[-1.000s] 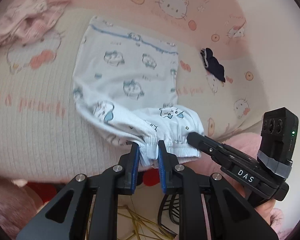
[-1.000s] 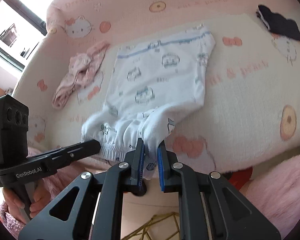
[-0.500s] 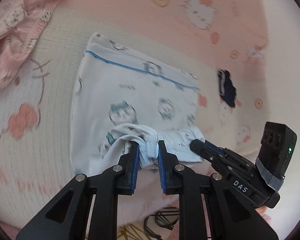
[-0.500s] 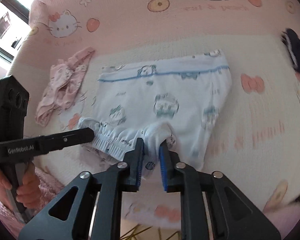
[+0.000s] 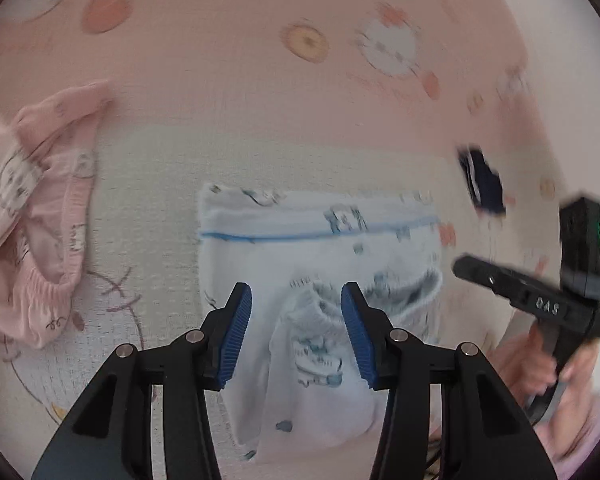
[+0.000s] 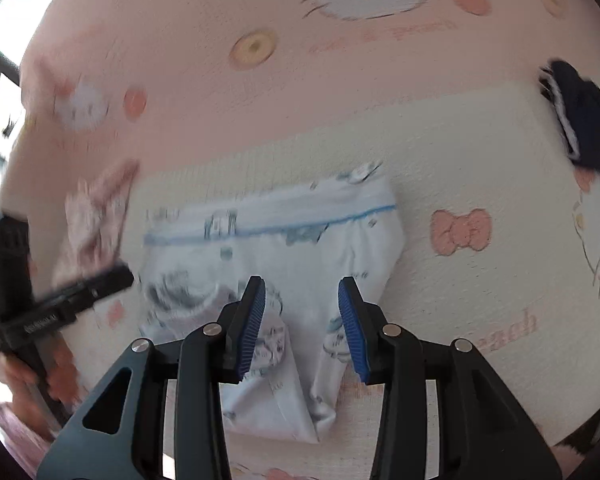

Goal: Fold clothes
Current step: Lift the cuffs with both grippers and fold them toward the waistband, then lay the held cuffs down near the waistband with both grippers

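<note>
White cotton with a blue stripe and cat print: the shorts (image 5: 320, 248) lie on the bed (image 5: 148, 184), straight ahead of and beneath both tools, doubled over, the gathered edge now resting on the lower cloth short of the stripe.

Left hand-held gripper (image 5: 296, 320): a second ago we had it pinched on the gathered edge; its jaws are now opening, standing fairly wide, cloth between the pads but not pressed.

Right hand-held gripper (image 6: 300, 312): the same change, clamped on the edge earlier, jaws now opening, moderately wide, cloth beneath and between but loose.

Reading: we judge the first fold laid down and released; the shorts look shorter than they did a second ago. Next would likely be a second fold or smoothing.

Pink garment (image 5: 36, 216): crumpled, well off to the left of the left tool, not yet folded.

Dark item (image 6: 584, 128): far right of the right tool, untouched.
</note>
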Motion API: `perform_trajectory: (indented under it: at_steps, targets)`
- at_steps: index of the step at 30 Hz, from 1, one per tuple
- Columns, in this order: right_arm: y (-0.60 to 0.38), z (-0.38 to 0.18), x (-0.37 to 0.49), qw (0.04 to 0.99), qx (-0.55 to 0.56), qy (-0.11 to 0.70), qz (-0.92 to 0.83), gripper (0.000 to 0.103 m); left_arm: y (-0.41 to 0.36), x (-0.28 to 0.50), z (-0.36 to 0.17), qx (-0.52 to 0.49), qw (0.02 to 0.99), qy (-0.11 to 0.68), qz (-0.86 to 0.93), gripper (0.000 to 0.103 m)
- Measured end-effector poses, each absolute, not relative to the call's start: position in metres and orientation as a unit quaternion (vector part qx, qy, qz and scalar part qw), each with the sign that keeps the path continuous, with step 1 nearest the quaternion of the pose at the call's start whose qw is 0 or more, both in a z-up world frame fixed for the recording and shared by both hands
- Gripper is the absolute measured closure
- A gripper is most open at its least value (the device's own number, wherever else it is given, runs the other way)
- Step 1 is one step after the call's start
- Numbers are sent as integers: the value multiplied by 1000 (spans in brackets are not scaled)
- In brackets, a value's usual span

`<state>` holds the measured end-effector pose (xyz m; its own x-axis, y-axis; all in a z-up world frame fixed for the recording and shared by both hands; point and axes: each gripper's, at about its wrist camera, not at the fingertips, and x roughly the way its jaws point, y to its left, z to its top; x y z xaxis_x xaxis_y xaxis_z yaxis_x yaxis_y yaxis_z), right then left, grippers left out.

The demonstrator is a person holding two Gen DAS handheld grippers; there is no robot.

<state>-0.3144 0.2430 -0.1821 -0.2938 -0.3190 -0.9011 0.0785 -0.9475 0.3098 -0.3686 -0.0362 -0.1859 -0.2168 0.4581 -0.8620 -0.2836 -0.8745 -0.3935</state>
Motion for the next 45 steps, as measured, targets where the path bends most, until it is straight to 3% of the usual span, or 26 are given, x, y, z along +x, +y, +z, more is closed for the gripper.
perform_trajectory:
  at_steps: [2, 3, 4, 9, 11, 13, 15, 22, 28, 33, 36, 39, 45]
  targets:
    - [227, -187, -309, 141, 588, -68, -794, 62, -26, -364, -194, -590, 247, -38, 768, 59]
    - [218, -190, -306, 147, 589, -45, -793, 57, -21, -362, -198, -595, 251, -20, 763, 68]
    - [209, -194, -304, 151, 590, -20, -792, 52, -18, -360, -201, -598, 254, -5, 760, 70]
    - [186, -219, -309, 163, 601, 14, -782, 51, -22, -357, -212, -608, 260, -1, 750, 70]
    - [181, -223, -314, 175, 600, 18, -781, 61, -18, -360, -215, -608, 260, -1, 750, 70]
    - [180, -221, -318, 183, 591, 16, -786, 80, -11, -359, -218, -605, 264, 10, 751, 72]
    - [183, -219, -320, 179, 585, 10, -791, 88, -3, -357, -216, -599, 276, 17, 751, 86]
    - [186, -200, -329, 185, 563, -21, -805, 93, -16, -369, -183, -557, 265, -18, 787, 93]
    - [186, -170, -353, 183, 501, -32, -845, 92, -19, -393, -172, -527, 237, -43, 815, 91]
    - [191, -216, -373, 137, 546, -55, -825, 85, -6, -413, -222, -578, 192, -65, 790, 83]
    - [202, -218, -367, 115, 545, -97, -825, 75, -10, -411, -211, -567, 182, -74, 800, 81]
    - [219, -193, -353, 100, 528, -116, -836, 70, -22, -402, -182, -531, 173, -64, 827, 67]
    - [238, -180, -304, 54, 560, -82, -823, 67, -47, -368, -177, -558, 151, -93, 810, 65]
